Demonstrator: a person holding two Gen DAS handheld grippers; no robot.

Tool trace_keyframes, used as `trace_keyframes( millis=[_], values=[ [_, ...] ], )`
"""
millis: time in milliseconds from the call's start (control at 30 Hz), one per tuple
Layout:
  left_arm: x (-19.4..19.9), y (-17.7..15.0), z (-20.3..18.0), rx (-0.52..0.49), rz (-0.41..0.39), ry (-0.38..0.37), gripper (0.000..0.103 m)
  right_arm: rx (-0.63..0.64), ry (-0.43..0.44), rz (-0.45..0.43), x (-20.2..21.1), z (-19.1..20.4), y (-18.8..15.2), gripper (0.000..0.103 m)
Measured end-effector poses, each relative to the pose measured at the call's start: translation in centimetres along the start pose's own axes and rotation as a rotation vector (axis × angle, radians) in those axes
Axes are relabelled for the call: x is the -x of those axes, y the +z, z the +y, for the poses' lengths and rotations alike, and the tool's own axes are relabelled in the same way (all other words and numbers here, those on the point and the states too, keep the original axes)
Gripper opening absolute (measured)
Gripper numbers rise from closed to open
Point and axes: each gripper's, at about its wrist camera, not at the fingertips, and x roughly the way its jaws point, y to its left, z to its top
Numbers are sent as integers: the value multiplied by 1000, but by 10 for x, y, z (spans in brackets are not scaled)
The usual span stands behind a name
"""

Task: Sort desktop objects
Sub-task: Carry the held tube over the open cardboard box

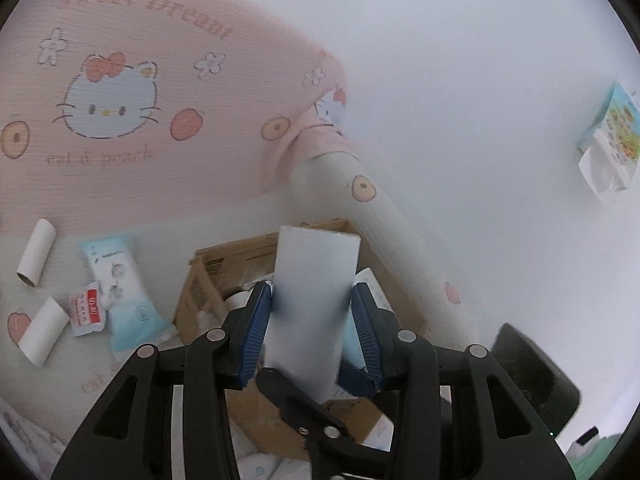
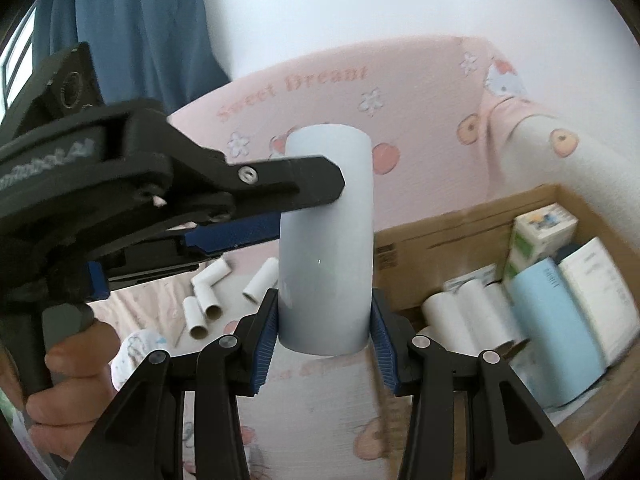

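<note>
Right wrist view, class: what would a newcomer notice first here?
A pale tube stands upright at centre, held by both the right gripper and the left gripper reaching in from the left. Behind lies a pink cartoon-cat cloth; a cardboard box of packets sits right.

A home bedroom: cartoon-cat bedsheet (image 1: 120, 120), blue curtain (image 2: 132, 28), white walls.

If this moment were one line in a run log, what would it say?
left tool: shut on tube | right tool: shut on tube | tube: upright, lifted | box: beside, part full
</note>
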Motion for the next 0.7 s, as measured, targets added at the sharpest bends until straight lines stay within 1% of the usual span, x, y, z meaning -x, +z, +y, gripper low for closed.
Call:
trace_keyframes(
  millis=[67, 200, 267, 400, 500, 600, 700],
  values=[
    [-9, 4, -3, 12, 20, 2, 46, -2, -6, -9, 4, -10, 6, 41],
    [-27, 9, -3, 35, 81, -47, 46, -33, 1, -2, 8, -29, 14, 41],
    [-37, 11, -2, 47, 114, -61, 46, -26, -10, 6, 11, -37, 18, 41],
    [-52, 12, -2, 69, 159, -62, 46, -28, -27, 32, 1, -53, 16, 41],
    [-63, 12, -4, 69, 191, -48, 46, -16, -42, 45, 1, -58, 18, 41],
    [-79, 12, -1, 91, 242, -22, 46, -16, -43, 97, -8, -67, 19, 41],
    [-90, 13, 5, 118, 263, -26, 46, -21, -45, 146, -22, -79, 20, 41]
  ],
)
